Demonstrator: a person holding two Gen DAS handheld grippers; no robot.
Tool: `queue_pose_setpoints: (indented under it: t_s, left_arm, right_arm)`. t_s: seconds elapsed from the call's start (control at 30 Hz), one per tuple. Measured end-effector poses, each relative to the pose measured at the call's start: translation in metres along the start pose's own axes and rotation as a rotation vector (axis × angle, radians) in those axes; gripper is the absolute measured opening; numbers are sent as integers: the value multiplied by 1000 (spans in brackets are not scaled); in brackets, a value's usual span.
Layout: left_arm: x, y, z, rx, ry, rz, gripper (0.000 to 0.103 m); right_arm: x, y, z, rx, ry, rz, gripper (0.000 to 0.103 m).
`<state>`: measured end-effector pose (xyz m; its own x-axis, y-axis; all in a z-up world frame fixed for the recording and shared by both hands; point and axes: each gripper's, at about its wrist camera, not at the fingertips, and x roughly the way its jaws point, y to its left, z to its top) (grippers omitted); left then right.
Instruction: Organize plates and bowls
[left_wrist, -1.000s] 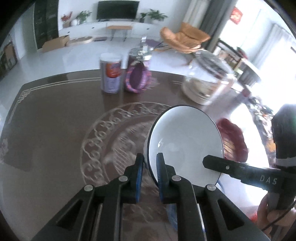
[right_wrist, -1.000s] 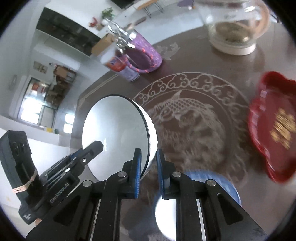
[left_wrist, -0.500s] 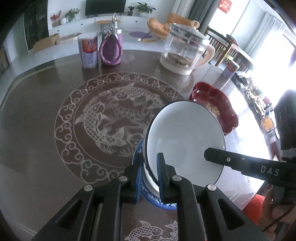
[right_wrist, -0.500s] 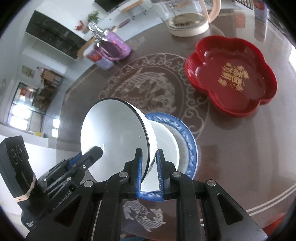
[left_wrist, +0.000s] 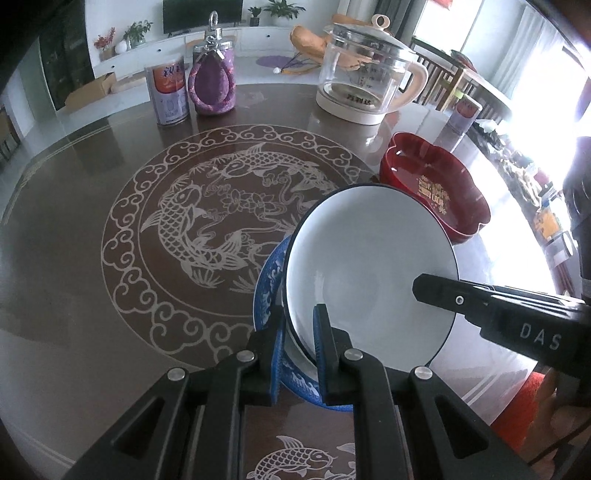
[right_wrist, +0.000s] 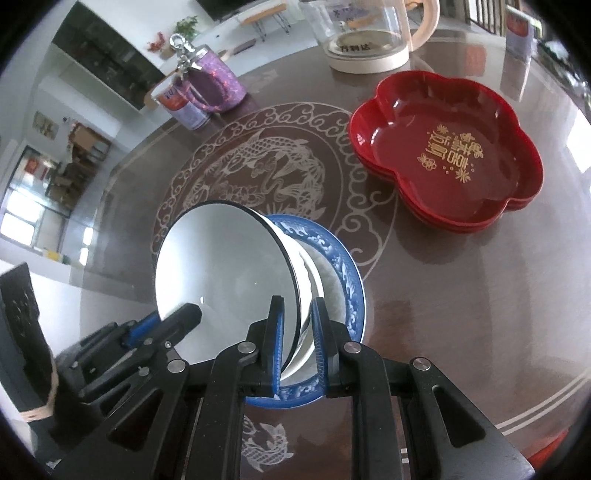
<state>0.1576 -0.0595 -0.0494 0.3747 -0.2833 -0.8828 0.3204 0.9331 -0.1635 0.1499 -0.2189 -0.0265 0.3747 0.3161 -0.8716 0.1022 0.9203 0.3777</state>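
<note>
A white bowl (left_wrist: 369, 266) with a thin black rim is held tilted over a blue-patterned plate (left_wrist: 266, 291) on the brown table. My left gripper (left_wrist: 299, 341) is shut on the bowl's near-left rim. My right gripper (right_wrist: 298, 332) is shut on the opposite rim, and its black fingers (left_wrist: 480, 306) reach in from the right in the left wrist view. In the right wrist view, the bowl (right_wrist: 221, 273) leans over the plate (right_wrist: 349, 280), its base close to the plate's white centre. Whether they touch I cannot tell. The left gripper's fingers (right_wrist: 162, 328) show at lower left.
Stacked red flower-shaped trays (right_wrist: 443, 155) lie right of the plate. A glass kettle (left_wrist: 369, 85), a purple jar (left_wrist: 212, 85) and a tin can (left_wrist: 168, 96) stand along the far edge. The table's near edge lies just behind the plate.
Both grippers carried the bowl toward the near side and down over the blue plate. In the last half second it only settled slightly lower, both grips unchanged.
</note>
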Motion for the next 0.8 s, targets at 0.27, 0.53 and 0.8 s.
queue_pose_setpoints:
  t_s: [0.27, 0.53, 0.8]
  left_arm:
    - [-2, -8, -4, 50, -16, 43, 15]
    - [-3, -4, -4, 40, -13, 26, 15]
    - [-9, 9, -2, -8, -19, -66, 14]
  right_arm:
    - [0, 12, -8, -87, -42, -69, 17]
    - [-2, 11, -13, -97, -76, -70, 14]
    - [0, -20, -14, 57, -100, 116, 13]
